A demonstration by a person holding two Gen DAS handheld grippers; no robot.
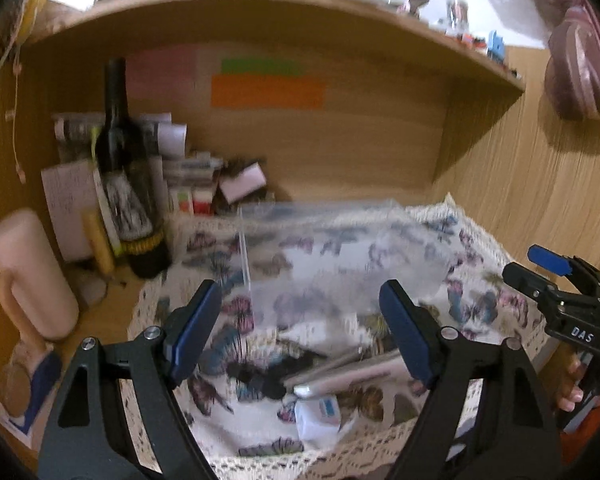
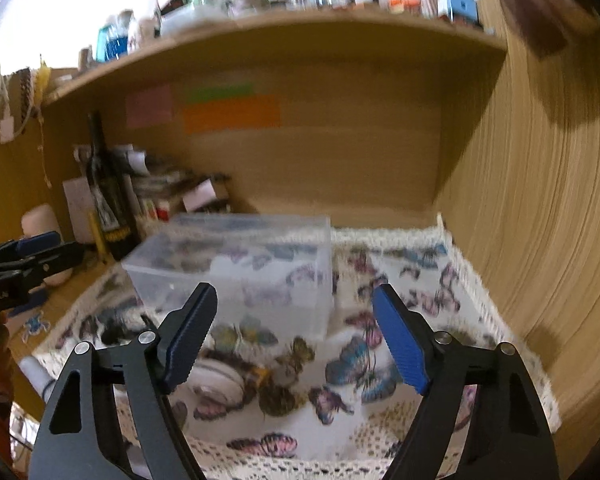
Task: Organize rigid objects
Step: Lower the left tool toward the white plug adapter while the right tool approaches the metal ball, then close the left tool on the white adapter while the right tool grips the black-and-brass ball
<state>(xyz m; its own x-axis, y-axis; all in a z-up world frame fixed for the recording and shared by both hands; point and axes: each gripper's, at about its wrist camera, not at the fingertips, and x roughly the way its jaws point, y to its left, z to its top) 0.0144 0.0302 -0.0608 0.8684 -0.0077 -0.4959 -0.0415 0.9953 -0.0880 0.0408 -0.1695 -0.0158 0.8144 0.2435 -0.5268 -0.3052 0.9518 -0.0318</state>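
A clear plastic box (image 2: 240, 264) stands on a butterfly-print cloth (image 2: 412, 292) spread over the wooden counter (image 1: 104, 320), inside an alcove under a shelf (image 2: 284, 28) crowded with bottles and jars. The box is the landmark here.

The left claw (image 1: 300, 332) hangs in front of the box with its blue pads spread wide, gripping nothing; only the cloth and a few small things show between them. Just on the near side of the box, from this view, lie two silvery pen-like sticks (image 1: 340, 372) side by side, and nearer still a small white packet with a blue label (image 1: 320, 412). Both are blurred.

The right claw (image 2: 296, 336) is likewise wide apart and empty, poised before the box's near right corner. Close in front of the box on the cloth sits a round white disc-shaped object (image 2: 216, 384), next to a dark patterned lump (image 2: 280, 396) that is too blurred to name.

Left of the box, on the bare counter, stand a dark wine bottle (image 1: 124, 184), stacked papers and a pale pink mug (image 1: 28, 276). Orange, green and pink sticky notes (image 1: 268, 88) are stuck on the alcove's back panel behind the box.
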